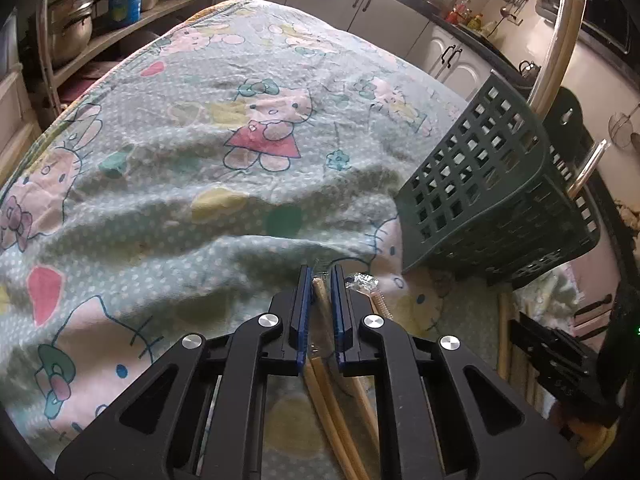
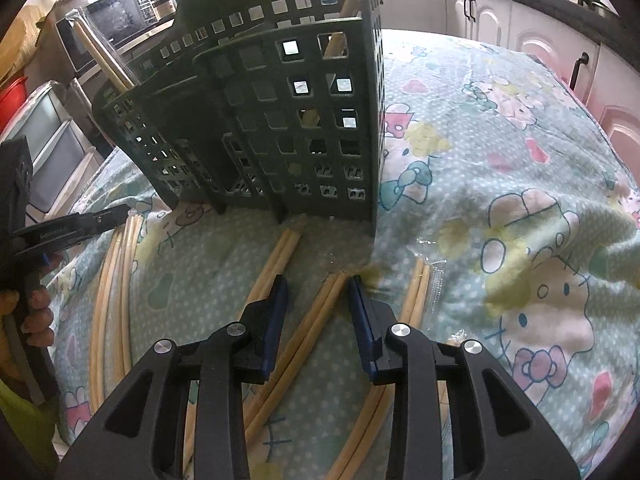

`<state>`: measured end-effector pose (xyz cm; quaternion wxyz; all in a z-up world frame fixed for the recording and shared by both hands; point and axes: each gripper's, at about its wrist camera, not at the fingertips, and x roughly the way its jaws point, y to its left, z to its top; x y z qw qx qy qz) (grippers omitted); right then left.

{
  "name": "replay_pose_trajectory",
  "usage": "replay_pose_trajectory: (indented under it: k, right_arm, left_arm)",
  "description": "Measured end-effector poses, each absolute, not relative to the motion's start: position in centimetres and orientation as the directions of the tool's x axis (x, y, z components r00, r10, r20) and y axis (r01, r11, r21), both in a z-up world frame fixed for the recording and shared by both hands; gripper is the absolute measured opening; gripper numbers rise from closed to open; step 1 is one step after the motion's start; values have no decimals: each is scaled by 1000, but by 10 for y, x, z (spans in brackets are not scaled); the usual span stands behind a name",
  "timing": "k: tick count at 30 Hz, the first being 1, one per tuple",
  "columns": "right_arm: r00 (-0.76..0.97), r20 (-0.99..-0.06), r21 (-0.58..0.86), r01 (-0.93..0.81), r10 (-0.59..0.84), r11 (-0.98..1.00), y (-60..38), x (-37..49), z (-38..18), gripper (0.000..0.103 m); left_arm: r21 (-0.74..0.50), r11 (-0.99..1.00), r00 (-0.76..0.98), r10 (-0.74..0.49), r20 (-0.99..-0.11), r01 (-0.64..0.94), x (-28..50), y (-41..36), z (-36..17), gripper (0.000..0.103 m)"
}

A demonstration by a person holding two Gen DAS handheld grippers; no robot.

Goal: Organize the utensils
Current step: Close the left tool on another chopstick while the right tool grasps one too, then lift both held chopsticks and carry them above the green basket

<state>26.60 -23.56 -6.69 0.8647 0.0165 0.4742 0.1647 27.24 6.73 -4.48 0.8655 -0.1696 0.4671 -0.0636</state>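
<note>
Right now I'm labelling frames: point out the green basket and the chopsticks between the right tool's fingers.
green basket (image 2: pixel 280 120): right wrist view, front lattice wall.
chopsticks (image 2: pixel 320 312): right wrist view, mid shaft of pair.

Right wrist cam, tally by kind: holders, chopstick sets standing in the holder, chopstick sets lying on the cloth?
Green holder: 1
Chopstick sets standing in it: 2
Chopstick sets lying flat: 4 (leftmost cluster may be two)
Total: 7
</note>
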Motion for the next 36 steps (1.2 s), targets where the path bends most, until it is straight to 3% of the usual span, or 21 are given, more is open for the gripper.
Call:
replay_pose_trajectory:
  k: [6,16,36]
  right_arm:
    - [507,-803,205,-256,312,945,-240,266,-66,18]
    - [579,-703,273,-316,413,909,-253,241,-26,15]
    - [701,-508,217,-458,501,862,-226,182,58,8]
  left_arm:
    - [-375,926,589,-285,-756,-33,261,72,-28,4]
    - [-376,927,662,-279,-696,-5,234,76,4,4]
    - [-309,949,801,-237,-550,68,170,65,78,4]
